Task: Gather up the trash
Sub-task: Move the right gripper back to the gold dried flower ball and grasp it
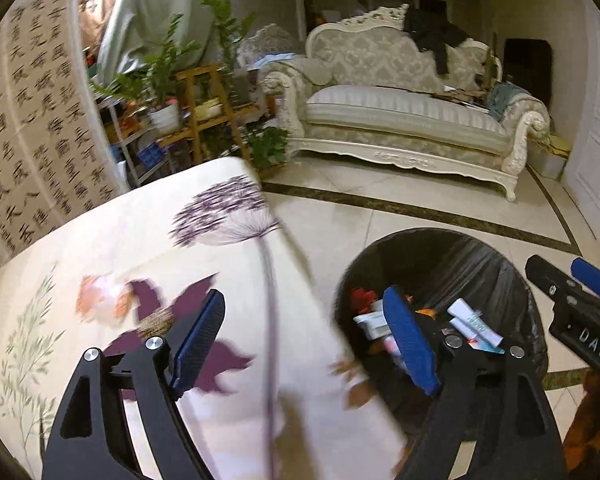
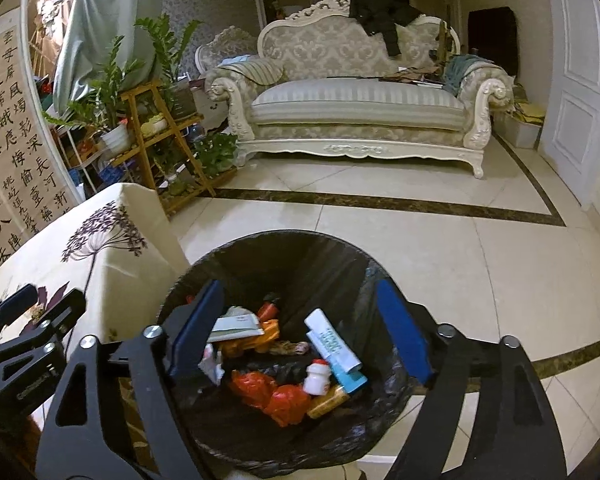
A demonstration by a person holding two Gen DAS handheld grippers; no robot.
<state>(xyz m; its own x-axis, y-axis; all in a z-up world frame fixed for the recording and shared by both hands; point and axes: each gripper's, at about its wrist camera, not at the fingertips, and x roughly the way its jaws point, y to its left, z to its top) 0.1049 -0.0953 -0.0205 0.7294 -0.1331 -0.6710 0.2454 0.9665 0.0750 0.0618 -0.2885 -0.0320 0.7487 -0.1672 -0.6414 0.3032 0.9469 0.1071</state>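
A round bin lined with a black bag [image 2: 340, 264] stands on the tiled floor beside the table. It holds several pieces of trash: a white and blue tube box [image 2: 334, 344], a small white bottle [image 2: 316, 378], red wrappers [image 2: 276, 396] and orange packets. My right gripper [image 2: 300, 328] is open and empty, right above the bin's mouth. My left gripper [image 1: 304, 340] is open and empty, over the table's edge, its right finger over the bin [image 1: 440, 256]. The right gripper [image 1: 580, 304] shows at the right edge of the left wrist view.
A table with a cream flowered cloth [image 1: 140, 248] is left of the bin. An ornate white sofa [image 2: 360, 100] stands across the floor, with a plant rack [image 2: 156, 136] to its left. A white door [image 2: 576, 92] is at right.
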